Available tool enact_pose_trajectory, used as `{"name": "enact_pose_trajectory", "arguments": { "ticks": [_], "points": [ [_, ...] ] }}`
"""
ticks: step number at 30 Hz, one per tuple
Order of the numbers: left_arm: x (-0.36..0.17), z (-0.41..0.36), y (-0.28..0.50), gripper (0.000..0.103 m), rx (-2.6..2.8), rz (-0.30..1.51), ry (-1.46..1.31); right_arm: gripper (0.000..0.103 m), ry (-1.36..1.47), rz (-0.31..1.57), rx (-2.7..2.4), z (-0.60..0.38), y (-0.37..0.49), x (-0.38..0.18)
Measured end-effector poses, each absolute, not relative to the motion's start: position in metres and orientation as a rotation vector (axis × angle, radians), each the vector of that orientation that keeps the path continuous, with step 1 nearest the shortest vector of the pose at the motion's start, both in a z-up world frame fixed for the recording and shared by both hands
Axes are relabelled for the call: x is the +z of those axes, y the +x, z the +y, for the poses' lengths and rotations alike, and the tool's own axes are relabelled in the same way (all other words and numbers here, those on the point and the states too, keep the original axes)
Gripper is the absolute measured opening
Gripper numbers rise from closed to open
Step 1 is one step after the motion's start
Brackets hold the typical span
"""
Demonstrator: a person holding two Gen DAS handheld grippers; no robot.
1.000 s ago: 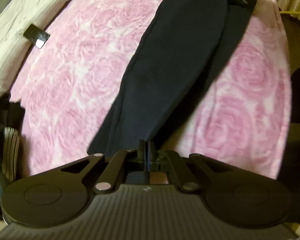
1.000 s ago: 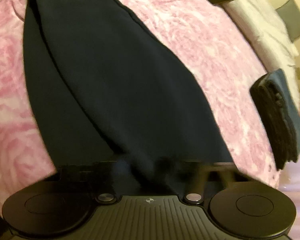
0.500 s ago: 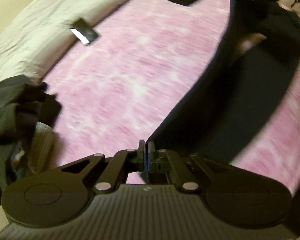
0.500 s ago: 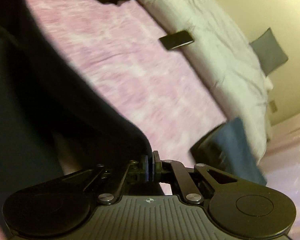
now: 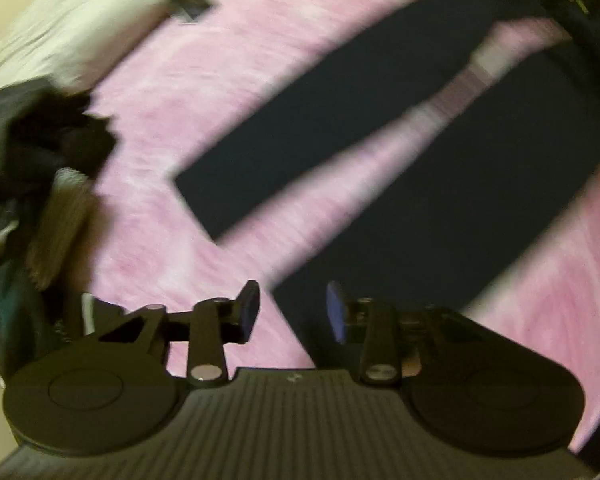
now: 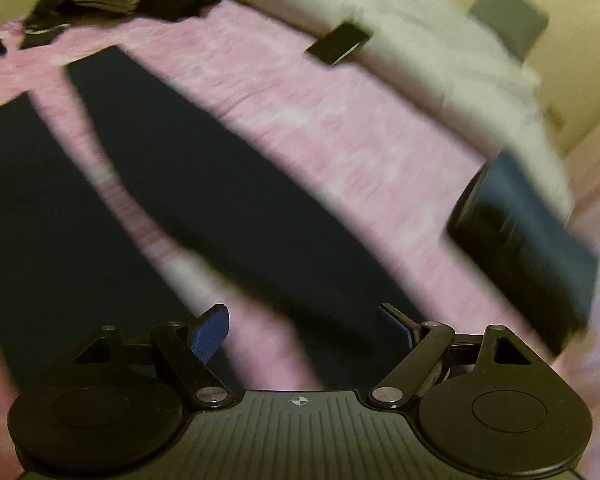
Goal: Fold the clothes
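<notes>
Pink blanket [image 5: 228, 92] covers the bed, and dark trousers [image 5: 440, 208] lie flat on it with the two legs spread apart, a strip of pink between them. Both views are blurred. Left gripper [image 5: 292, 312] hangs above one leg end, its fingers wide and holding nothing. Right gripper [image 6: 304, 328] is over the waist end, fingers also wide and empty. Near one edge of the blanket sits a pile of clothes [image 5: 32, 148]. At the opposite edge lies a folded stack [image 6: 528, 240]. A phone [image 6: 338, 44] rests where the blanket meets the white duvet [image 6: 440, 68].
</notes>
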State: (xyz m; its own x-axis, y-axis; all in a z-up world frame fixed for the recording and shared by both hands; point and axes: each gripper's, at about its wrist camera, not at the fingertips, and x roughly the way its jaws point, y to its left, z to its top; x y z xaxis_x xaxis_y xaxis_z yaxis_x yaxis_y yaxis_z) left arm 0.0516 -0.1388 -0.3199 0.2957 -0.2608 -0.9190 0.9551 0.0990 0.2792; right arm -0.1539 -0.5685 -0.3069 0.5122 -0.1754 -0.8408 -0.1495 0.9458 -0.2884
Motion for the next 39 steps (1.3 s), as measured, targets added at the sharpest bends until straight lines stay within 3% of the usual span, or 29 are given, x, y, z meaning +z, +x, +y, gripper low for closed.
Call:
{"name": "enact_pose_trajectory", "arguments": {
  "ticks": [6,8,9,11,13,15,17,18,22,30,32,33,34,35,39],
  "points": [
    [-0.375,-0.106,-0.014,0.036,-1.236,0.589,1.467,0.083,-0.306,1.160,0.176,-0.480,-0.205,-0.329],
    [-0.389,-0.104,-0.013,0.033,-1.224,0.531,1.516,0.067,-0.354,1.171,0.240,-0.454,-0.208,-0.339],
    [-0.394,-0.103,-0.012,0.031,-1.223,0.512,1.529,0.066,-0.377,1.176,0.261,-0.444,-0.206,-0.344],
    [-0.400,-0.103,-0.010,0.006,-1.229,0.486,1.543,0.066,-0.412,1.179,0.284,-0.429,-0.203,-0.353],
    [-0.400,-0.099,-0.010,0.004,-1.222,0.464,1.555,0.065,-0.483,1.182,0.314,-0.421,-0.201,-0.366],
    [-0.387,-0.091,-0.006,0.004,-1.197,0.476,1.497,0.051,-0.546,1.188,0.354,-0.414,-0.203,-0.376],
    [-0.366,-0.077,-0.009,0.004,-1.182,0.471,1.452,0.025,-0.579,1.177,0.366,-0.404,-0.211,-0.367],
    [-0.354,-0.068,-0.014,0.004,-1.182,0.469,1.435,0.018,-0.596,1.171,0.372,-0.399,-0.215,-0.363],
    [-0.315,-0.028,-0.046,0.004,-1.196,0.513,1.392,0.008,-0.580,1.159,0.407,-0.375,-0.234,-0.347],
    [-0.341,0.021,-0.097,0.005,-1.195,0.742,1.387,0.008,-0.357,1.195,0.395,-0.333,-0.263,-0.331],
    [-0.353,0.020,-0.099,0.010,-1.180,0.786,1.426,0.011,-0.288,1.203,0.316,-0.342,-0.262,-0.325],
    [-0.357,0.021,-0.098,0.013,-1.170,0.803,1.451,0.019,-0.264,1.202,0.278,-0.350,-0.262,-0.322],
    [-0.359,0.023,-0.097,0.016,-1.160,0.812,1.478,0.041,-0.239,1.199,0.229,-0.362,-0.264,-0.318],
    [-0.358,0.025,-0.096,0.016,-1.154,0.813,1.495,0.056,-0.214,1.195,0.181,-0.374,-0.267,-0.314],
    [-0.334,0.020,-0.090,0.016,-1.146,0.780,1.452,0.056,-0.004,1.206,-0.051,-0.436,-0.283,-0.305]
  ]
}}
